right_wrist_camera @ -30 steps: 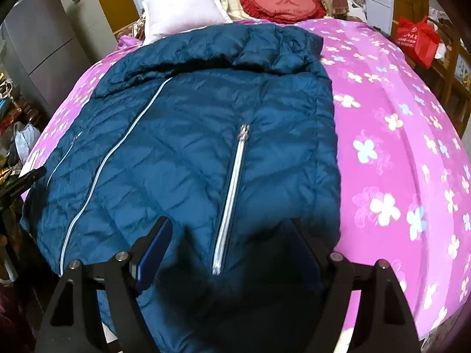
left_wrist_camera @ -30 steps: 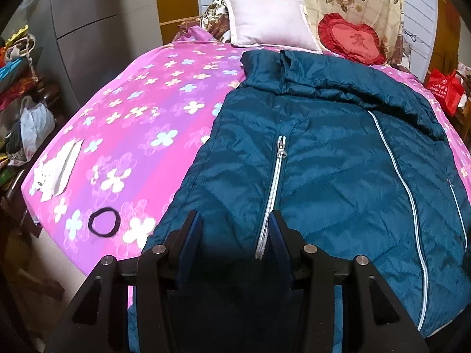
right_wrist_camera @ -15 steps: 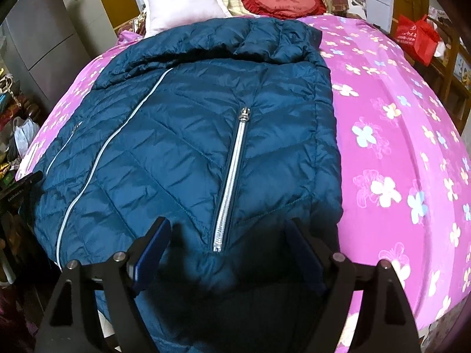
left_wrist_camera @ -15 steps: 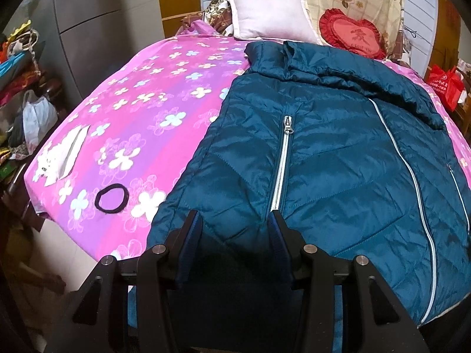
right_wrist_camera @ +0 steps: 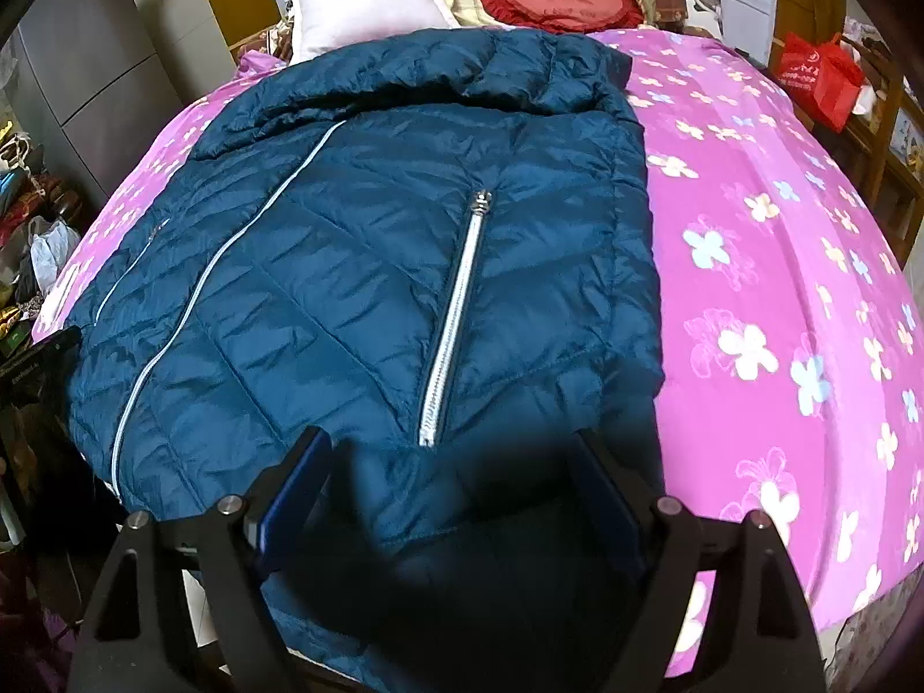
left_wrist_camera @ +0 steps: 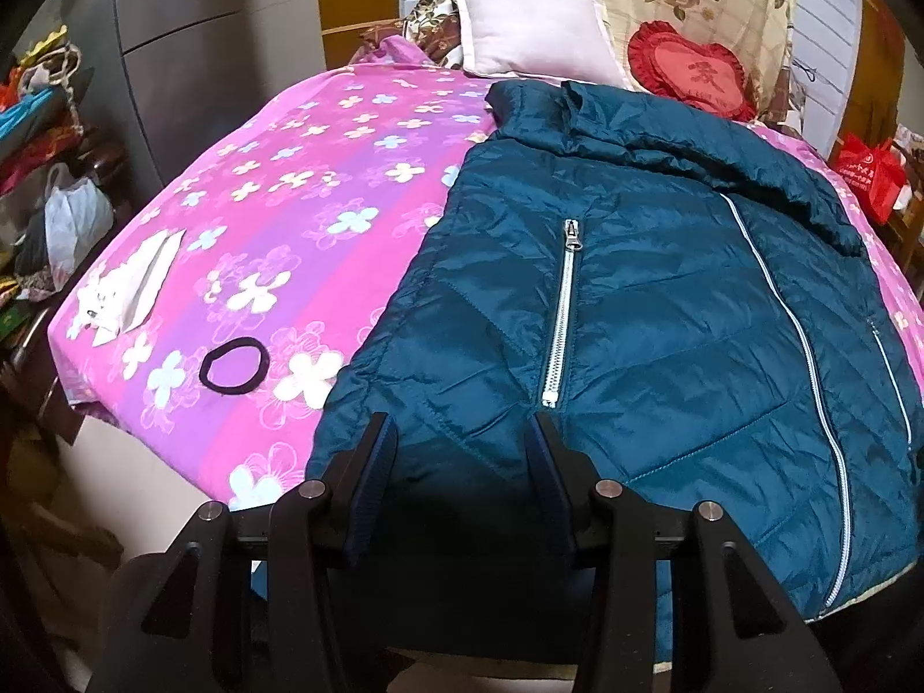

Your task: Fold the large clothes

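Observation:
A large dark teal quilted puffer jacket (left_wrist_camera: 664, 312) lies flat, front side up, on a pink flowered bedsheet (left_wrist_camera: 300, 219); it also fills the right wrist view (right_wrist_camera: 346, 289). White zippers run down it. My left gripper (left_wrist_camera: 459, 439) is open and hovers over the jacket's hem at its left corner, holding nothing. My right gripper (right_wrist_camera: 453, 462) is open wide over the hem near the jacket's right side, just below a pocket zipper (right_wrist_camera: 456, 317). The hem hangs over the bed's near edge under both grippers.
A black hair tie (left_wrist_camera: 234, 364) and a white paper packet (left_wrist_camera: 133, 289) lie on the sheet left of the jacket. A white pillow (left_wrist_camera: 531, 34) and red heart cushion (left_wrist_camera: 687, 69) sit at the bed's head. Clutter stands at the left (left_wrist_camera: 52, 173), a red bag (right_wrist_camera: 820, 81) at the right.
Both grippers have pulled back toward the near edge of the bed, so more of the jacket and sheet shows. Both stayed open. The jacket has not moved.

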The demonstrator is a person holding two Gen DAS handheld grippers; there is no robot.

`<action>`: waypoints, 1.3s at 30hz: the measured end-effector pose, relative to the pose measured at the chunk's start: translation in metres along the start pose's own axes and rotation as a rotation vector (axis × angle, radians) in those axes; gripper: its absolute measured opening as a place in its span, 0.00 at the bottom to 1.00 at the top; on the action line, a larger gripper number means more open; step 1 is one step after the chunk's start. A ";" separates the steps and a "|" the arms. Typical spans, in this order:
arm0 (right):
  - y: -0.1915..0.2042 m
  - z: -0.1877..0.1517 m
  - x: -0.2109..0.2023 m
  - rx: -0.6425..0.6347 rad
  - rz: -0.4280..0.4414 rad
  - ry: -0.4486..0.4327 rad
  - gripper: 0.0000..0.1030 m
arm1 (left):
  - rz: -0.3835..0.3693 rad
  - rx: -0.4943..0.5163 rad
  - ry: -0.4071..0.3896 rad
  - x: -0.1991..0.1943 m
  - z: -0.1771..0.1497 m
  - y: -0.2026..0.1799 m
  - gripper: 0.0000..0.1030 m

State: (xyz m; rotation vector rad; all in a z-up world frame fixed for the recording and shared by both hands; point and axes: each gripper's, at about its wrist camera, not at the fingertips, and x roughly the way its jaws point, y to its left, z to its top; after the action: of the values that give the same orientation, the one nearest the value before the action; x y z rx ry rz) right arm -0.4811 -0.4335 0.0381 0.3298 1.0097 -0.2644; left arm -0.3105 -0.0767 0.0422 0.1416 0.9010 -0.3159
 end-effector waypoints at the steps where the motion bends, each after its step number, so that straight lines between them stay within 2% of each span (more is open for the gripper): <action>1: -0.001 -0.001 0.000 0.001 0.001 0.001 0.84 | -0.006 -0.003 0.002 -0.001 0.000 0.002 0.24; 8: -0.007 -0.007 -0.004 0.005 0.007 0.010 0.84 | -0.141 -0.106 0.023 -0.004 -0.001 0.035 0.24; 13: -0.011 -0.009 -0.008 0.002 -0.011 0.011 0.84 | -0.171 -0.171 0.028 -0.009 -0.001 0.057 0.24; 16: -0.016 -0.011 -0.012 0.004 -0.024 0.011 0.84 | -0.195 -0.208 0.068 -0.002 -0.002 0.068 0.28; 23: -0.035 -0.018 -0.012 0.039 -0.053 0.033 0.85 | -0.205 -0.191 0.121 0.011 -0.008 0.064 0.29; 31: -0.048 -0.031 -0.002 0.093 0.031 0.066 0.85 | -0.175 -0.170 0.135 0.021 -0.007 0.057 0.31; 34: -0.049 -0.035 -0.001 0.112 0.103 0.060 0.85 | -0.172 -0.185 0.137 0.026 -0.006 0.058 0.33; 39: -0.041 -0.035 0.000 0.093 0.166 0.049 0.87 | -0.146 -0.167 0.122 0.027 -0.007 0.054 0.35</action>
State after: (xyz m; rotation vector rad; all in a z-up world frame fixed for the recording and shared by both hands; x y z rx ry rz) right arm -0.5234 -0.4574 0.0151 0.5040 1.0141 -0.1541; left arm -0.2823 -0.0301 0.0159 -0.0601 1.0573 -0.3690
